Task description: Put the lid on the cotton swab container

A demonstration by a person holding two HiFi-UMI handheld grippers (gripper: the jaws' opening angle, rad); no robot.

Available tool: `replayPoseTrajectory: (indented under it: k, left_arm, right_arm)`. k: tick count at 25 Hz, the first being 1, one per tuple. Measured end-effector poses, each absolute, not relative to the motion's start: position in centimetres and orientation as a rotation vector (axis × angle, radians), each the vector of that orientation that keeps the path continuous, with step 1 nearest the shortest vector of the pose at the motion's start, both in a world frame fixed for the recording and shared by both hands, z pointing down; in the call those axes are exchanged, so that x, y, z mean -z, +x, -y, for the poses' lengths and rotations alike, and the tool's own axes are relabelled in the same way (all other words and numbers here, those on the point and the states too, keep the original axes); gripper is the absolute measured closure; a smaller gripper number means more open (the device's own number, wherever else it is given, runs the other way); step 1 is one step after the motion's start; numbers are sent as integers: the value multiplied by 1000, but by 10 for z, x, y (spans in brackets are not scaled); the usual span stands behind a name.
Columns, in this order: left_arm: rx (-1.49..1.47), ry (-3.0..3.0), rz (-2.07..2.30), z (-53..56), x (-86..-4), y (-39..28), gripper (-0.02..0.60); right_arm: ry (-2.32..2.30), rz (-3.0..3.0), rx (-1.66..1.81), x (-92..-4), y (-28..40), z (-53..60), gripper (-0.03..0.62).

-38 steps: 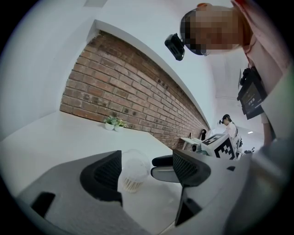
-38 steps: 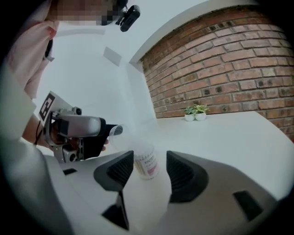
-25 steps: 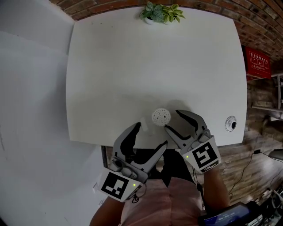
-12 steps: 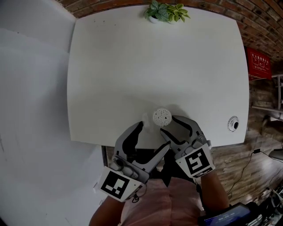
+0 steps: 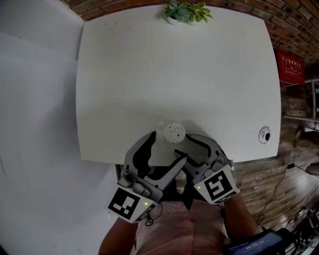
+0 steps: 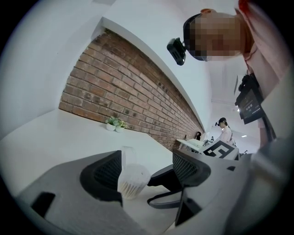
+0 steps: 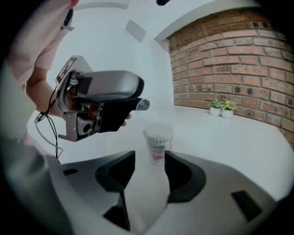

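The cotton swab container (image 5: 175, 132), a small clear cup packed with white swabs, stands uncovered near the front edge of the white table (image 5: 174, 69). Its clear lid (image 5: 160, 129) rests just left of it, and shows behind the container (image 6: 133, 181) as the lid (image 6: 128, 155) in the left gripper view. My left gripper (image 5: 167, 148) is open at the table edge, with the container just ahead beside its left finger (image 6: 105, 176). My right gripper (image 5: 185, 146) is open with nothing between its jaws. The container (image 7: 158, 142) stands just beyond its tips (image 7: 149, 167).
A small potted plant (image 5: 187, 12) sits at the table's far edge against the brick wall. A round fitting (image 5: 263, 134) is set into the table at the front right. The two grippers' inner fingers cross close together at the front edge.
The right gripper has swung left toward the container and its jaws have narrowed somewhat. The left gripper has barely moved.
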State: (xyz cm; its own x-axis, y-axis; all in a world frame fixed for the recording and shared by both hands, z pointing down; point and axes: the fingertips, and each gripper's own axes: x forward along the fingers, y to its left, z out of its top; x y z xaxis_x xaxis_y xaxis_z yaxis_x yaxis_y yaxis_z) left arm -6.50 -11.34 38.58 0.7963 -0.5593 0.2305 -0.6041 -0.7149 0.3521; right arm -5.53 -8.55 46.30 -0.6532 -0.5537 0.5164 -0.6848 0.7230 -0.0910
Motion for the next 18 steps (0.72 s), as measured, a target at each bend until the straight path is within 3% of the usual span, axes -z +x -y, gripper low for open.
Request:
replayPoseTrajectory:
  k: [6,18]
  left_arm:
    - [-142,2591,863,109,-379,-70,222]
    - [-142,2625,845,102,-364,-71,222]
  right_arm:
    - [1159,2507,-621,-448,-13,90,399]
    - [1372,2504,-596,-422,20,95,419]
